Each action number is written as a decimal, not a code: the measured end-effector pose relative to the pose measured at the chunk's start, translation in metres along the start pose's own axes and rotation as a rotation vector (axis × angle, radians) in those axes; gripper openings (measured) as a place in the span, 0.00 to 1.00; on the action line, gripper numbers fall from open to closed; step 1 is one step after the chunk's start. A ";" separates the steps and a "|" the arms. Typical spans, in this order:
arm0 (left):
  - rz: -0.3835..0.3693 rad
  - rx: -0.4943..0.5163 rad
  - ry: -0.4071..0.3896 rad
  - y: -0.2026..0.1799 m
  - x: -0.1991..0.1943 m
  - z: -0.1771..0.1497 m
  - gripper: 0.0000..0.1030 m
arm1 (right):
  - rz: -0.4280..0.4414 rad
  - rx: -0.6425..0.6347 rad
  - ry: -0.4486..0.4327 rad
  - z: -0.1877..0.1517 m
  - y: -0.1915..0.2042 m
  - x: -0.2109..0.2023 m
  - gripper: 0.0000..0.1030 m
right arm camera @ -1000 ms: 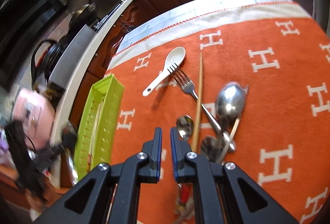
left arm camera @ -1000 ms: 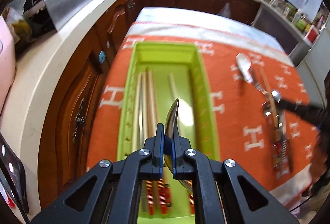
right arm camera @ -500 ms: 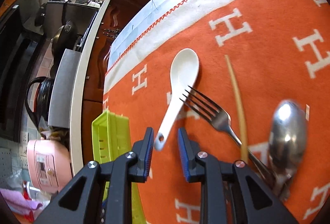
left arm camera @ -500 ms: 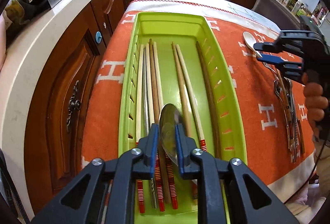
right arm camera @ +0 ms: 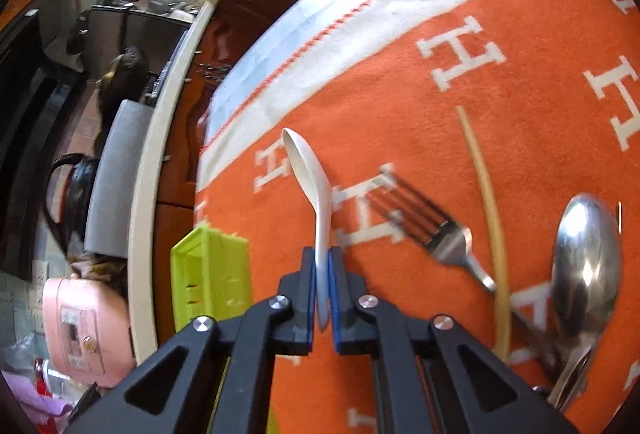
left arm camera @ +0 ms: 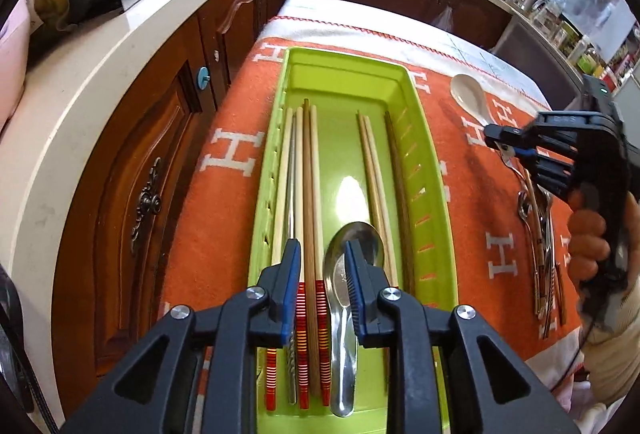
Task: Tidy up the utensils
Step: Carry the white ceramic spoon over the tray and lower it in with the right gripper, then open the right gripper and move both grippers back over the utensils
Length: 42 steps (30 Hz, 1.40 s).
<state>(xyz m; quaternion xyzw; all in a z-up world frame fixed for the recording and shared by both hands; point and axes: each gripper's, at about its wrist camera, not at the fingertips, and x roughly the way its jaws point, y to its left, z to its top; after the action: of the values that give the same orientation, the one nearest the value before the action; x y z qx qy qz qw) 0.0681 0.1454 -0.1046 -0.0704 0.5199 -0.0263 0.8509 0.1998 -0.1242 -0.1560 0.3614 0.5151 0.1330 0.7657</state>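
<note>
Blanket: an orange woven cloth (left arm camera: 224,218) with white H letters and a pale stitched border is covering the table.
Tray: a long lime-green plastic tray (left arm camera: 430,218) with slotted walls is lying on the blanket, holding wooden chopsticks (left arm camera: 310,194), some with red-striped ends, and a steel spoon (left arm camera: 344,314) lying bowl-up on its floor.
Left gripper: the left gripper (left arm camera: 322,262) is hanging over the tray with its jaws opening; the steel spoon is lying free between them.
Right gripper: the right gripper (right arm camera: 321,266) is clenching the handle of a white ceramic spoon (right arm camera: 310,174), turned on edge.
Right view only: a steel fork (right arm camera: 444,234), a lone chopstick (right arm camera: 488,202) and a big shiny spoon (right arm camera: 586,262) are lying loose on the blanket.
Left view only: the tray's inside.
</note>
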 end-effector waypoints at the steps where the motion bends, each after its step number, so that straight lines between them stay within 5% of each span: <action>1: -0.004 -0.011 -0.003 0.002 -0.001 0.001 0.20 | 0.013 0.000 0.002 -0.003 0.004 -0.003 0.05; 7: 0.020 -0.059 -0.041 0.011 -0.010 0.002 0.23 | 0.084 -0.043 0.035 -0.030 0.043 -0.013 0.05; 12: 0.049 -0.069 -0.076 0.010 -0.017 -0.001 0.38 | 0.089 -0.077 0.098 -0.054 0.077 0.002 0.05; 27: 0.089 -0.127 -0.106 0.022 -0.021 0.001 0.41 | -0.087 0.006 0.167 -0.069 0.104 0.064 0.11; 42: 0.078 -0.110 -0.116 0.011 -0.024 0.004 0.42 | -0.034 -0.167 0.242 -0.086 0.115 0.043 0.14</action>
<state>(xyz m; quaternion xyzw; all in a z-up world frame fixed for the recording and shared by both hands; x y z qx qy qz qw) 0.0602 0.1598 -0.0832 -0.0979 0.4729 0.0396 0.8747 0.1615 0.0175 -0.1238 0.2691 0.5969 0.2048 0.7276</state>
